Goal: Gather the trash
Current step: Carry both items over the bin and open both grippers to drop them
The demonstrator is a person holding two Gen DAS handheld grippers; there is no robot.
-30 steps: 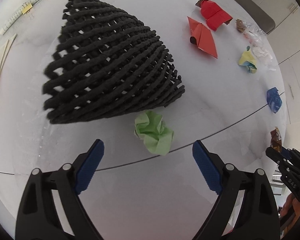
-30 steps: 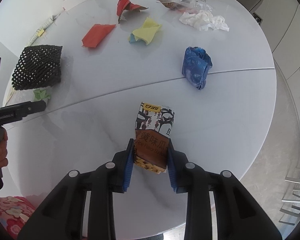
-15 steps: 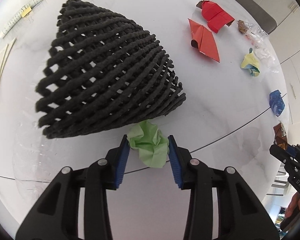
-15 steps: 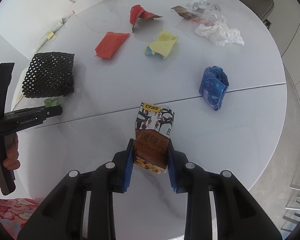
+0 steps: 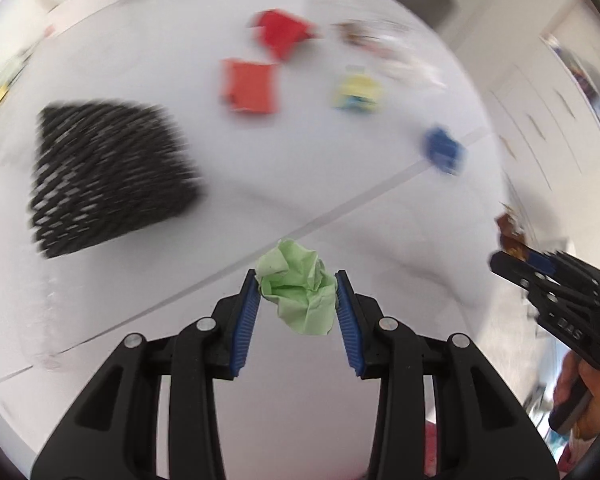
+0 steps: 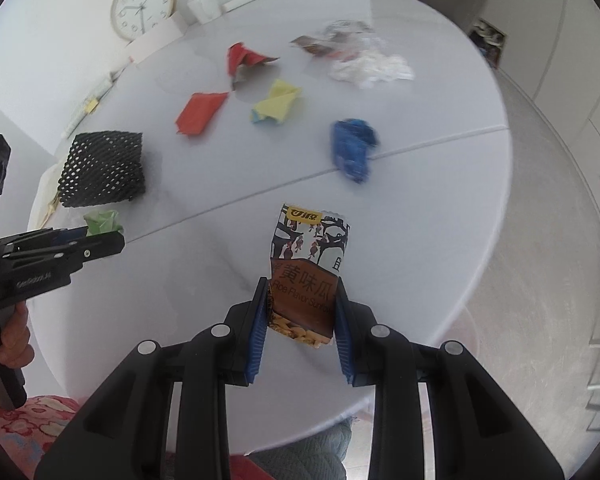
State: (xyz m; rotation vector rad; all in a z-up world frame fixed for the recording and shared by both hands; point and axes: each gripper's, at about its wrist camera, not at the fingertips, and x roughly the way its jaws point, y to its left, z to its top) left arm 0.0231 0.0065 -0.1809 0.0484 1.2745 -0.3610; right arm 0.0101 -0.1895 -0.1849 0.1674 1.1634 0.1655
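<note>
Above the round white table (image 6: 440, 184), my left gripper (image 5: 296, 300) clamps a crumpled green paper ball (image 5: 298, 294), my right gripper (image 6: 302, 320) a printed brown snack wrapper (image 6: 306, 276).

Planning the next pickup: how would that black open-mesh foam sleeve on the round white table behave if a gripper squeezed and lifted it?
The black open-mesh foam sleeve is mostly holes, so it probably weighs very little. Its lattice looks soft and would likely collapse between the pads rather than resist. It lies flat on the round white table, so rolling seems unlikely; thin strands might snag on a finger.
</note>
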